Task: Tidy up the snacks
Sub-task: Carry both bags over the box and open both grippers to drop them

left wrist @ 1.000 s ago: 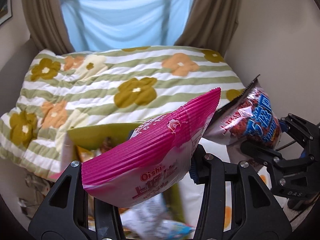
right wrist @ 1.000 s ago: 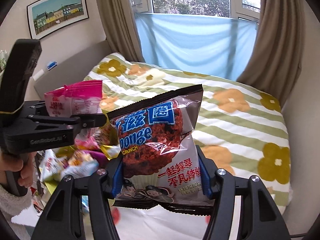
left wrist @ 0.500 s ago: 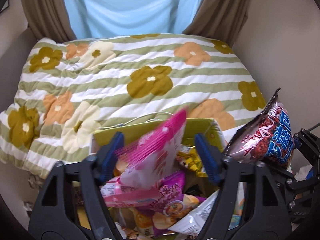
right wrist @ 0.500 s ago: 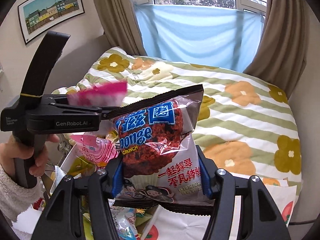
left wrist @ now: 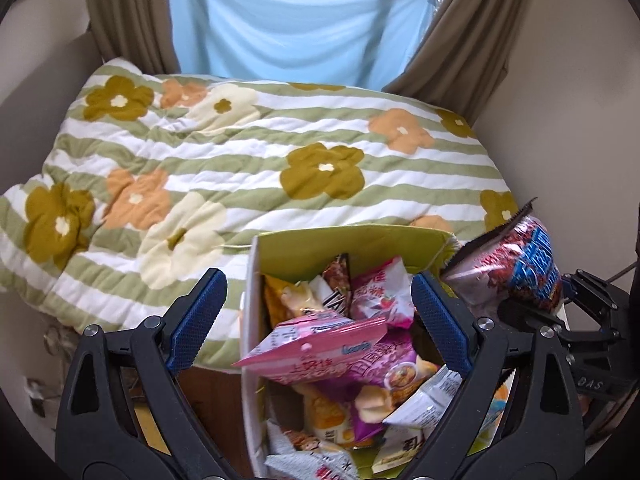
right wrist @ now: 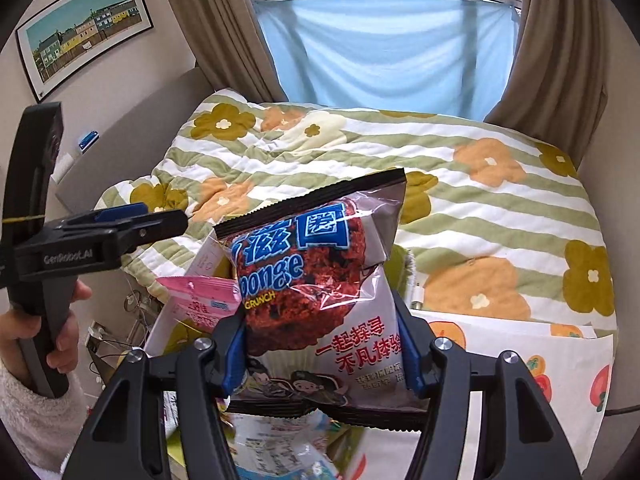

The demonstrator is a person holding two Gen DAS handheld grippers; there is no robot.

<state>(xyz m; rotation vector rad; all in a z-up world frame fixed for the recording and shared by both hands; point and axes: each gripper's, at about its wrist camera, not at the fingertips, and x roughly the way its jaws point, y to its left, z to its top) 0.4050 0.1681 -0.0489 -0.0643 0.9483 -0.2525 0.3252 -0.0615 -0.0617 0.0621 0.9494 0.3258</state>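
My left gripper (left wrist: 316, 320) hangs over a yellow-green cardboard box (left wrist: 344, 248), its jaws opening wide and nothing pressed between them. A pink snack bag (left wrist: 316, 350) lies loose on the pile of packets in the box, just below the blue pads. My right gripper (right wrist: 322, 344) is shut on a red-and-white Sponge Crunch bag (right wrist: 320, 280), held upright above the box's right side. That bag (left wrist: 516, 268) also shows at the right edge of the left wrist view. The left gripper (right wrist: 160, 220) appears side-on in the right wrist view, held by a hand (right wrist: 60, 344).
A bed with a green-striped flower quilt (left wrist: 240, 160) lies behind the box. Brown curtains (right wrist: 224, 32) and a blue cloth (right wrist: 384, 52) hang over the window. A white sheet with orange fruit prints (right wrist: 560, 376) lies at the right. A framed picture (right wrist: 84, 48) hangs on the left wall.
The left gripper's jaws opened and the pink bag dropped into the box. Both grippers moved over the box, which now fills the lower view. The right gripper kept its bag.
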